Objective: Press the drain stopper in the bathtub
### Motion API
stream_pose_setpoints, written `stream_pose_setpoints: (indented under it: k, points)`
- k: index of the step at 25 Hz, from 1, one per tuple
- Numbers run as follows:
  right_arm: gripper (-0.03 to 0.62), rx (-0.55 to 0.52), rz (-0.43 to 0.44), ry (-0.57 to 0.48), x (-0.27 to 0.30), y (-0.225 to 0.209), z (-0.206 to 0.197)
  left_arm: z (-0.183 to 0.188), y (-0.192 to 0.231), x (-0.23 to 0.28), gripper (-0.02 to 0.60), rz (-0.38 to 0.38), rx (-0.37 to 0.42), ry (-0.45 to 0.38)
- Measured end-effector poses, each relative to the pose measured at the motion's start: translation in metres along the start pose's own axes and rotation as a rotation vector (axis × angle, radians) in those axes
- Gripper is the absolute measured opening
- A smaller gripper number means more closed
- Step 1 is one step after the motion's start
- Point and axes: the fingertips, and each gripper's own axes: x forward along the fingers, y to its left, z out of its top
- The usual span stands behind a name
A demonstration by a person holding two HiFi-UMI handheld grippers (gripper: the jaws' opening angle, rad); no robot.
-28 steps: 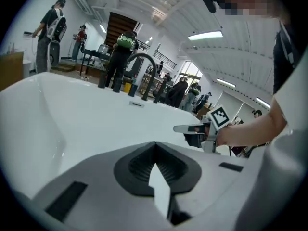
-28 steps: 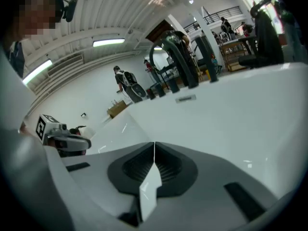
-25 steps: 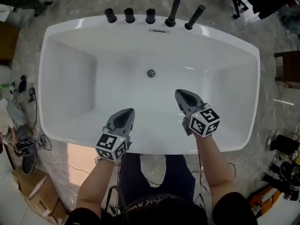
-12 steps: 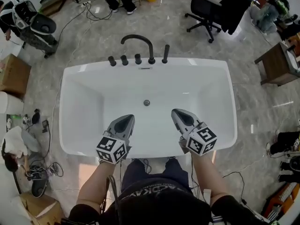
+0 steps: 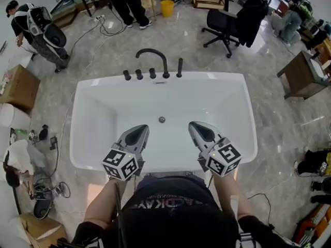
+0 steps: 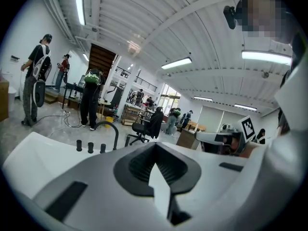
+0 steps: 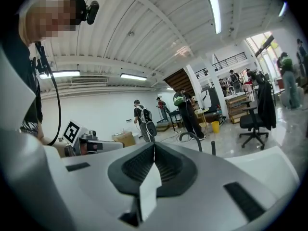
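The white bathtub lies below me in the head view, with the small round metal drain stopper on its floor near the middle. My left gripper hangs over the tub's near half, left of the stopper, jaws shut and empty. My right gripper hangs to the stopper's right, likewise shut and empty. Neither touches the stopper. Both gripper views look level across the room: the left gripper and the right gripper each show jaws closed to a line. The stopper is hidden in those views.
A black arched faucet with knobs stands on the tub's far rim. An office chair, a wooden table, a cardboard box, floor cables and people stand around the tub.
The head view has pulled up and back, so the tub looks smaller and more of the room shows. Both grippers stay shut, now nearer the tub's near rim and farther from the stopper.
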Motion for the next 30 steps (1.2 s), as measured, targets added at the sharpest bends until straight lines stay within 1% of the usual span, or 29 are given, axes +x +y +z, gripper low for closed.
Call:
stream_pose_setpoints:
  k: [4, 10, 16, 24, 28, 30]
  points:
    - [0.015, -0.009, 0.009, -0.015, -0.016, 0.015, 0.009, 0.004, -0.012, -0.006, 0.008, -0.011, 0.014, -0.013]
    - [0.015, -0.007, 0.033, -0.023, -0.022, 0.028, 0.015, 0.002, -0.028, -0.008, 0.008, -0.034, 0.017, -0.002]
    - [0.015, 0.011, 0.05, -0.006, -0.024, 0.04, 0.002, -0.004, -0.038, -0.015, 0.008, -0.04, 0.002, 0.007]
    - [0.015, 0.096, 0.085, 0.021, -0.02, 0.05, -0.025, -0.023, -0.052, -0.015, 0.008, -0.053, -0.009, 0.057]
    - [0.015, 0.112, 0.118, 0.035, -0.016, 0.056, -0.029, -0.023, -0.054, -0.012, 0.008, -0.065, 0.001, 0.075]
    - [0.015, 0.122, 0.135, 0.042, -0.012, 0.059, -0.034, -0.026, -0.054, -0.012, 0.008, -0.074, -0.009, 0.082]
